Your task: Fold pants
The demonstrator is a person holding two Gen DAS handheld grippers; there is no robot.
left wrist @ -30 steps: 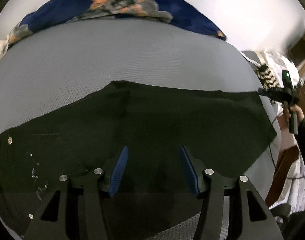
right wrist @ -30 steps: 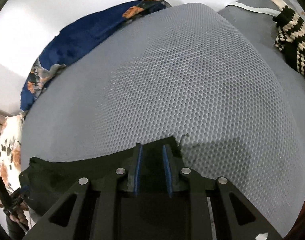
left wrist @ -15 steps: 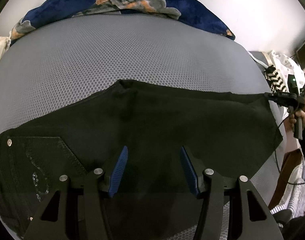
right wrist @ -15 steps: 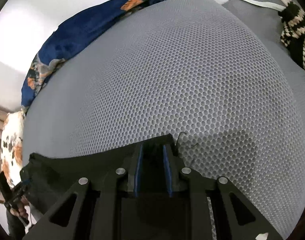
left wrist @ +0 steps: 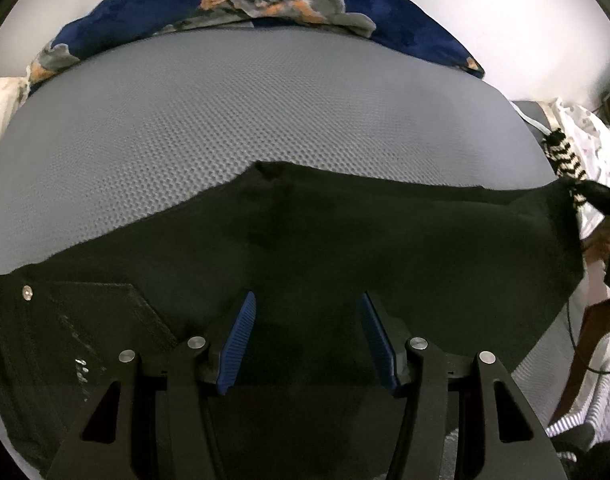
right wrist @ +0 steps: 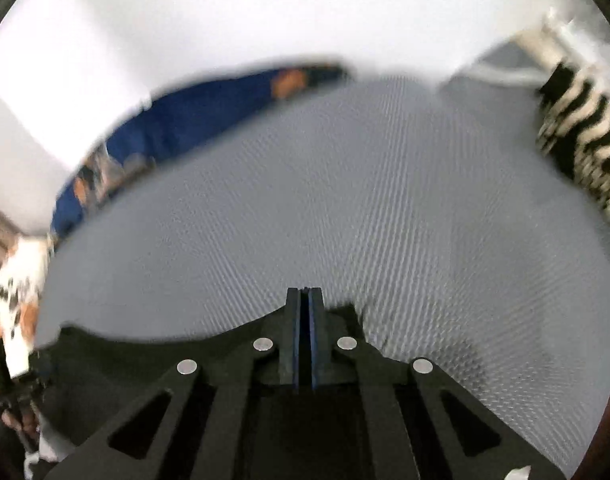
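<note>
Black pants [left wrist: 385,248] lie spread across a grey mesh mattress [left wrist: 225,128]. The waist end with a rivet and a back pocket [left wrist: 89,312] is at the lower left. My left gripper [left wrist: 307,320] is open and hovers low over the middle of the pants, holding nothing. My right gripper [right wrist: 304,300] is shut on the hem corner of the pants [right wrist: 165,356] and shows small at the far right of the left wrist view [left wrist: 597,196], lifting that corner. The right wrist view is blurred by motion.
A blue floral blanket [left wrist: 265,0] lies along the far edge by the white wall. A black-and-white striped knit [right wrist: 585,136] sits at the right edge of the mattress. Cream patterned fabric [right wrist: 13,292] is at the left.
My right gripper has closed fully on the hem corner and tilted upward, raising it. My left gripper stays open and has moved slightly forward over the pants.
</note>
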